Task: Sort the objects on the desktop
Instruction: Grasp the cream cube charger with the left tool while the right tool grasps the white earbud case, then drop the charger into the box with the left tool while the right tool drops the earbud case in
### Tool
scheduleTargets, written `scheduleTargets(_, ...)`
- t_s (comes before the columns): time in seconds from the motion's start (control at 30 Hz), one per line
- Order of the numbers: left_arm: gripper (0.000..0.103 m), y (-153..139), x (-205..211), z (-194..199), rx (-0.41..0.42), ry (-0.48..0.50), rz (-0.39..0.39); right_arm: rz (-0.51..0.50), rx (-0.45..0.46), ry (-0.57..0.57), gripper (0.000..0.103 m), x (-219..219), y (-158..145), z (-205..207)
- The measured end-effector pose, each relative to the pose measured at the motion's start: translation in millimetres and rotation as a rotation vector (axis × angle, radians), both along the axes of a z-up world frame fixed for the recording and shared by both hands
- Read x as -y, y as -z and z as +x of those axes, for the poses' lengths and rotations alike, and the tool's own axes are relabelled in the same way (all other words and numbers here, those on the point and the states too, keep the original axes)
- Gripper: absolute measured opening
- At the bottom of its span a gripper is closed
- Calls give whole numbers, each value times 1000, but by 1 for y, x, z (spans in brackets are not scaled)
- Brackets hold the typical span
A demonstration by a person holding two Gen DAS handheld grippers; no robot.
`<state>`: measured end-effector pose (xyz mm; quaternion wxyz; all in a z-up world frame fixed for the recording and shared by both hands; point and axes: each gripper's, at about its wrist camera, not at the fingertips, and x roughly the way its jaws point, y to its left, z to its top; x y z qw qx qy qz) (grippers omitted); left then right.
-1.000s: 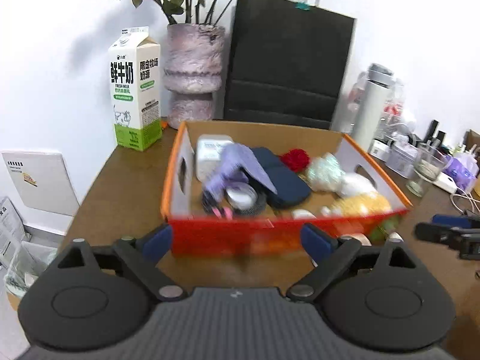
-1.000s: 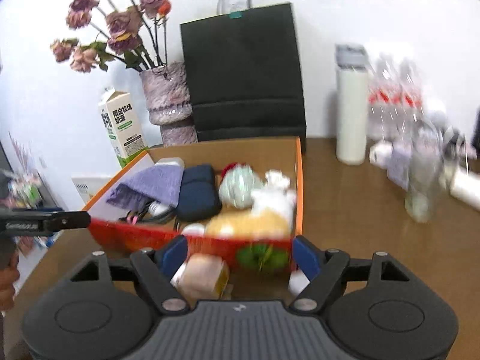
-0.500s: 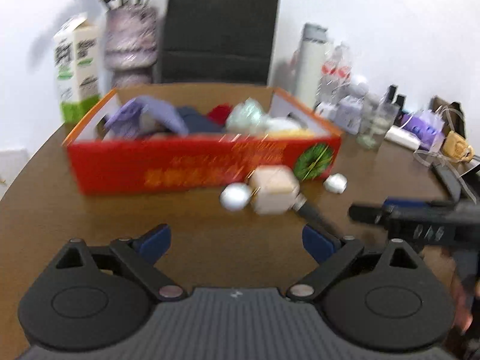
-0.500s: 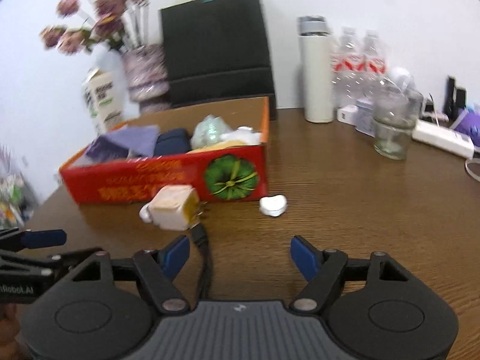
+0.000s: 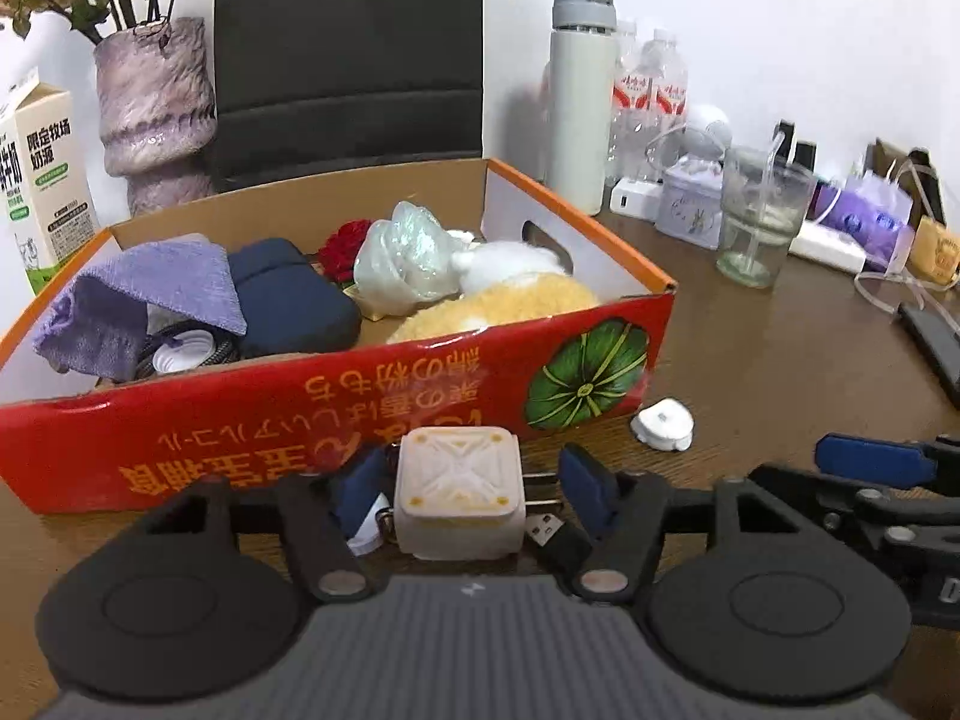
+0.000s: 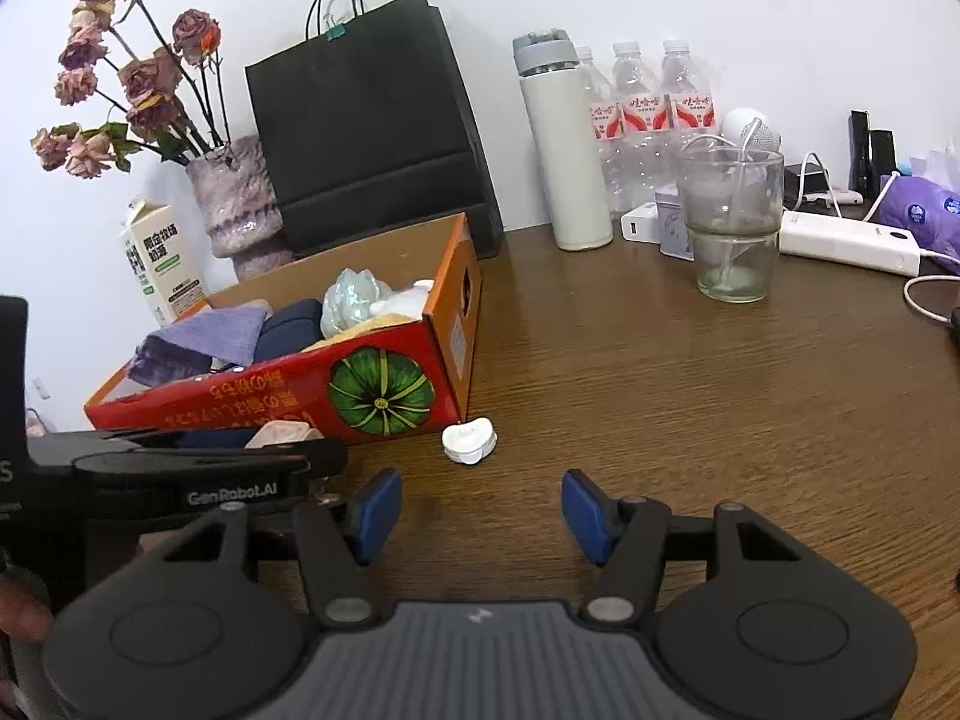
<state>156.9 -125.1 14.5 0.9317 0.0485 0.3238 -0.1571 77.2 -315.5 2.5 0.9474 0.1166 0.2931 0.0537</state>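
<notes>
1. Two things lie on the table (image 6: 660,396), just beside the front wall of the red box (image 5: 336,414): a cream plug block (image 5: 457,492) and a small white piece (image 6: 469,440) near the box's right front corner;
2. The left gripper (image 5: 465,489) has the plug block between its blue pads and its jaws are closing, but they do not press it yet; squeeze the flat sides, not the metal prongs on the right side;
3. A small white thing and a black USB end sit right beside the block; keep the pads off them;
4. The right gripper (image 6: 480,507) holds nothing and its jaws are closing on bare table; the white piece sits ahead of it, near but apart; I think it should go forward first;
5. Lift the block over the front wall; the box is quite full, so look for a gap.
</notes>
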Motion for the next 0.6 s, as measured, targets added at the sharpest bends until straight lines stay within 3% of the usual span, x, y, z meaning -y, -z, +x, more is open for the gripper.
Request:
scheduleTargets(0.03, 57, 0, -2, -1, 4, 5, -16, -3, -4, 1, 59, 0, 0, 2)
scheduleTargets(0.07, 43, -1, -4, -3, 19, -4, -21, -7, -7, 3, 59, 0, -1, 4)
scheduleTargets(0.33, 42, -13, -18, -24, 25, -27, -53, -117, -39, -2, 52, -14, -10, 44)
scheduleTargets(0.4, 42, -23, -26, -33, 48, -32, -89, -129, -63, -15, 44, -19, -5, 57)
scheduleTargets(0.57, 42, -51, -49, -50, 103, -76, -153, -163, -99, -48, 40, -34, 8, 73)
scheduleTargets(0.6, 42, -56, -52, -51, 110, -86, -161, -179, -92, -49, 33, -36, 8, 74)
